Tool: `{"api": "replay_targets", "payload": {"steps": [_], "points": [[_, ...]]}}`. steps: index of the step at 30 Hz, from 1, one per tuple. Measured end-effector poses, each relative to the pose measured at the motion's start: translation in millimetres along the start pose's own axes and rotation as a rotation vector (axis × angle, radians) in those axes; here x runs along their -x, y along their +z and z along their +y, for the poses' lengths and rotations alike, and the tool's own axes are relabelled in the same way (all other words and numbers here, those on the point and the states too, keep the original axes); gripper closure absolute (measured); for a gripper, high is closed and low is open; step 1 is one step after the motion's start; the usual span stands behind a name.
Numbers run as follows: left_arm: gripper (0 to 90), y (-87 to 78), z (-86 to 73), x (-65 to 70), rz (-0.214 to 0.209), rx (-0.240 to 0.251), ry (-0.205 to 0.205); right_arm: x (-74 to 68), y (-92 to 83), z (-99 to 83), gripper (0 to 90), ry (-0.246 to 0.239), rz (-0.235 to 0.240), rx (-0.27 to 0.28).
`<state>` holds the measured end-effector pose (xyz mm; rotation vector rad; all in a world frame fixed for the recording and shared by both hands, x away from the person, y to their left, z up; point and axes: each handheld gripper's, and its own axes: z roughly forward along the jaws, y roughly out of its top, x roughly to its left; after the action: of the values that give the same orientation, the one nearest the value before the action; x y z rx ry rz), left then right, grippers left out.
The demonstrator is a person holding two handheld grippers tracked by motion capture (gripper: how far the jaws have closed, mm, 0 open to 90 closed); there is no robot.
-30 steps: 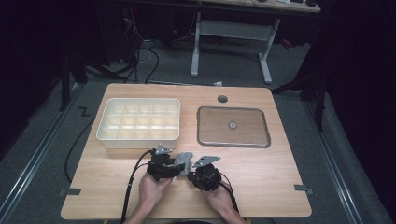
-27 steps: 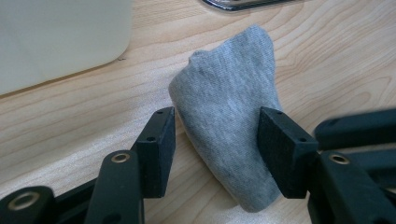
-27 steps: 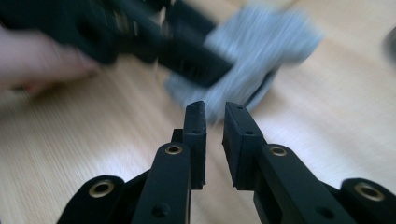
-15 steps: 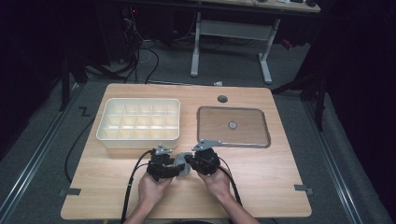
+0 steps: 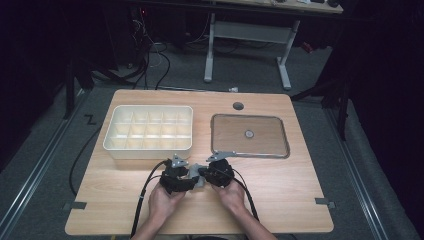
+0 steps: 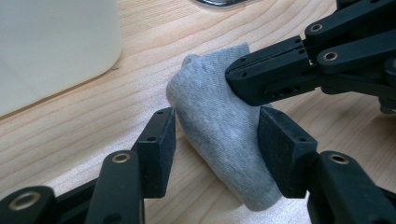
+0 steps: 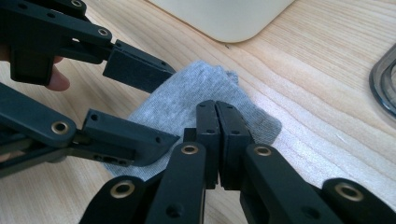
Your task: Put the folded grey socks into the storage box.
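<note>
- I have both tongs at the near middle of the table [image 5: 280, 200], just in front of the cream compartment box [image 5: 149, 131].
- The grey cloth [image 6: 219, 121] lies folded on the wood between the two tongs; in the high view it shows as a small grey patch [image 5: 196, 176] between my hands.
- Left tongs [image 6: 217, 135]: the jaws stand apart with the cloth between them. The right-hand pad sits against the cloth's edge; the left-hand pad is just beside the fold, and I cannot tell whether it touches. I read these tongs as released, straddling the cloth.
- Right tongs [image 7: 217, 122]: the jaws have just been closing and now meet pad to pad, clenched. Their tips rest over the cloth [image 7: 196, 100]; whether a layer of fabric is pinched between them, I cannot tell.
- In the left gripper view the right tongs [image 6: 243, 79] come in from the right side and lie on top of the cloth's upper end.
- The metal tray [image 5: 280, 150] sits to the right of the box, well apart from the cloth.
</note>
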<state>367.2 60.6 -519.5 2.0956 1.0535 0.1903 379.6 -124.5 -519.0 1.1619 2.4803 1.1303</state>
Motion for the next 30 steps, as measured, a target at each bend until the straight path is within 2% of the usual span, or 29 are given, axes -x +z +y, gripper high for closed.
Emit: {"api": "replay_targets", "payload": {"steps": [3, 8, 12, 14, 15, 19, 21, 25, 30], "points": [[47.6, -0.5, -0.5, -2.1, 0.004, 0.001, 0.011, 3.0, 0.7, -2.2, 89.6, 0.014, 0.012, 0.002], [47.4, -2.9, 1.3, -7.8, 0.002, -0.018, 0.003, 2.2, 1.5, -1.3, 89.4, 0.022, 0.019, -0.001], [47.3, -7.6, 1.9, -11.1, 0.005, -0.042, 0.010, -0.9, 3.8, -0.1, 89.1, 0.023, 0.028, 0.005], [45.9, -10.5, 1.7, -14.0, -0.001, -0.048, -0.004, -5.1, 6.6, 1.9, 88.5, 0.022, 0.032, 0.008], [44.9, -11.5, 1.7, -14.6, -0.008, -0.044, -0.016, -5.9, 7.0, 2.2, 88.2, 0.025, 0.030, 0.007], [40.7, -11.2, 1.8, -11.6, -0.022, -0.018, -0.013, -7.0, 8.5, 2.4, 87.1, 0.022, 0.028, -0.001], [40.4, -8.6, 2.4, -10.6, -0.025, -0.020, -0.021, -5.1, 7.8, 2.0, 85.8, 0.033, 0.032, -0.004], [42.7, -2.4, 2.0, -13.3, -0.031, -0.066, -0.044, -0.7, 4.2, 0.2, 80.2, 0.065, 0.034, 0.000], [46.2, -1.4, 1.8, -12.8, -0.036, -0.068, -0.040, 3.8, -3.8, -2.8, 74.0, 0.077, 0.018, 0.019]]}}
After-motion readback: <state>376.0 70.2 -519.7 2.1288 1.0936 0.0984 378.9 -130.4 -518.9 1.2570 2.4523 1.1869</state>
